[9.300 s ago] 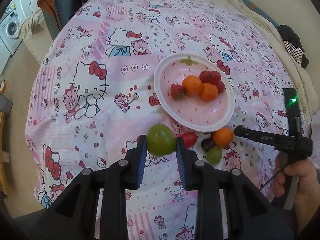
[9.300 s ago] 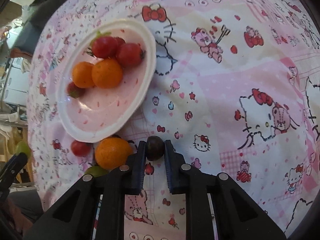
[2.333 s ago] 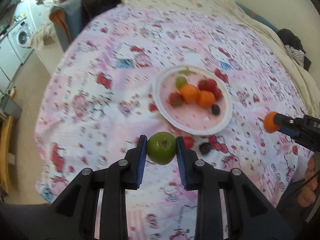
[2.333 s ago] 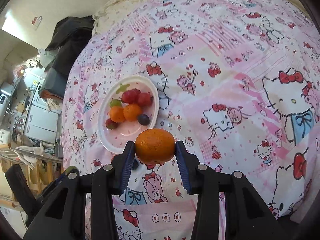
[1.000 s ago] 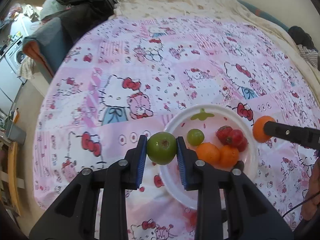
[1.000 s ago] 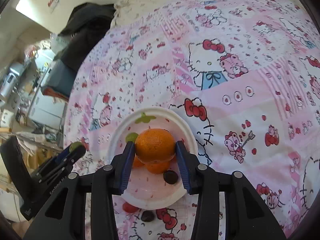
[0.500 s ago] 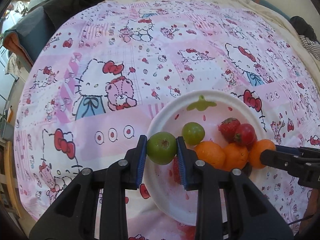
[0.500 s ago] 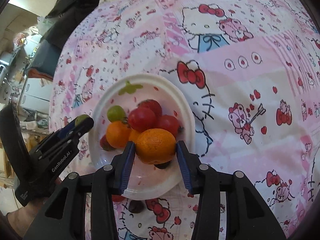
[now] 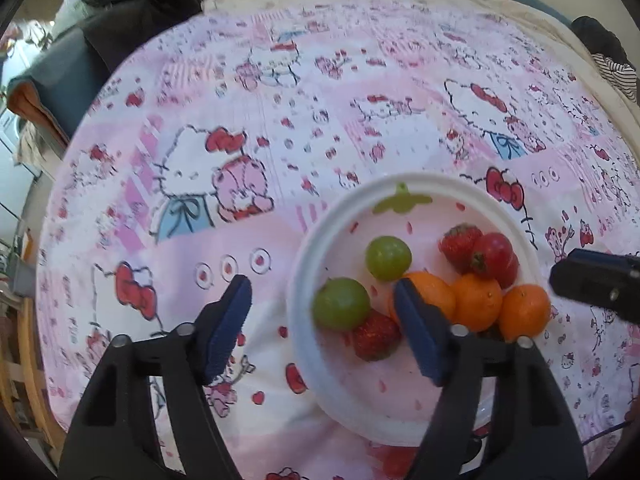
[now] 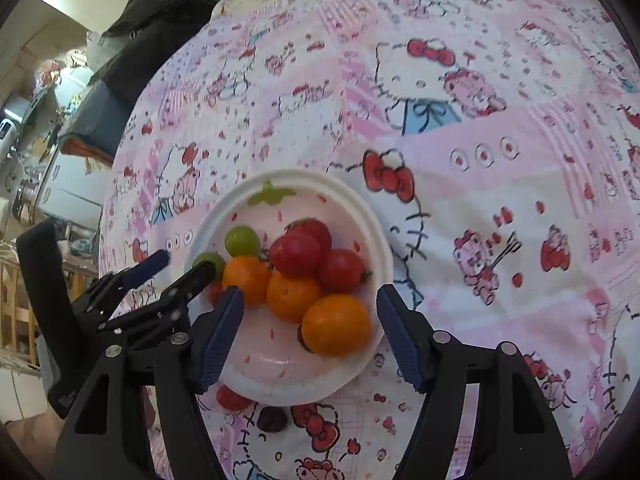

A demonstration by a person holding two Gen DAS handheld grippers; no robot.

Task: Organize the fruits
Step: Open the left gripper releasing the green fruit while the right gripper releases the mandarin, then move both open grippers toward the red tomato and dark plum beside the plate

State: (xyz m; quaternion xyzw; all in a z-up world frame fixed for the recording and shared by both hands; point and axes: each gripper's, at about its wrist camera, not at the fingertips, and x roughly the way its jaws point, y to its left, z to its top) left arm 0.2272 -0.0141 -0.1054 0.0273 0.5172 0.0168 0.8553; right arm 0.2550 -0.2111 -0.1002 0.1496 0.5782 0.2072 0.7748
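A white plate (image 9: 400,186) (image 10: 372,224) on the pink Hello Kitty cloth holds oranges, red tomatoes, strawberries and green fruits. My left gripper (image 9: 324,332) is open over the plate's left edge, with a large green fruit (image 9: 341,309) lying on the plate between its fingers. My right gripper (image 10: 310,328) is open over the plate's near side, with an orange (image 10: 336,330) (image 9: 525,312) resting on the plate between its fingers. The left gripper also shows in the right wrist view (image 10: 182,266).
A red tomato (image 10: 232,398) and a dark plum (image 10: 272,419) lie on the cloth just in front of the plate. Dark clothes (image 9: 136,4) and a chair sit beyond the far left edge. A washing machine and shelves stand at the left.
Both grippers have opened. The large green fruit and the orange have been let go and now lie on the plate.
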